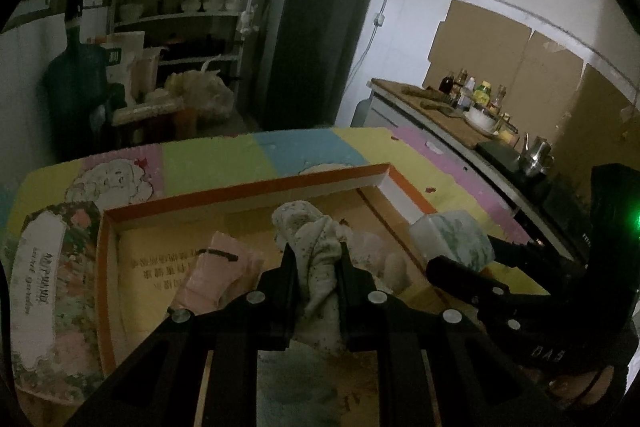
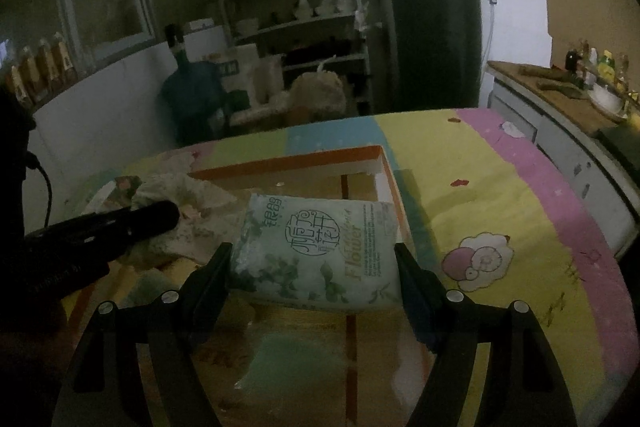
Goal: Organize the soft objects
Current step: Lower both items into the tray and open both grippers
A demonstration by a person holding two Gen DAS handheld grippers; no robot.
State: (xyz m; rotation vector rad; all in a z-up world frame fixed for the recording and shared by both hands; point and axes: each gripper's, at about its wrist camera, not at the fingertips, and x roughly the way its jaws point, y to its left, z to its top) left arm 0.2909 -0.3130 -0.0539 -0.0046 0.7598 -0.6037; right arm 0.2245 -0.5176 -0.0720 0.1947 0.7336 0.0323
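My left gripper (image 1: 318,259) is shut on a crumpled speckled white cloth (image 1: 316,247), held over the shallow orange-rimmed cardboard box (image 1: 248,191). A pink folded cloth (image 1: 220,275) lies in the box to the left. My right gripper (image 2: 314,263) is shut on a pale green tissue pack (image 2: 316,251) printed with leaves and "Flower", held over the box's (image 2: 288,163) right side. The same pack (image 1: 452,239) and the right gripper (image 1: 472,267) appear at the right of the left wrist view. The left gripper's finger (image 2: 120,223) and the cloth (image 2: 188,211) show at the left of the right wrist view.
The box sits on a table with a pastel patchwork cover (image 2: 500,211). A floral box lid (image 1: 48,287) lies left of the box. A counter (image 1: 432,107) with bottles, a bowl and a kettle runs along the right. Shelves (image 1: 188,3) and a dark fridge (image 1: 312,39) stand behind.
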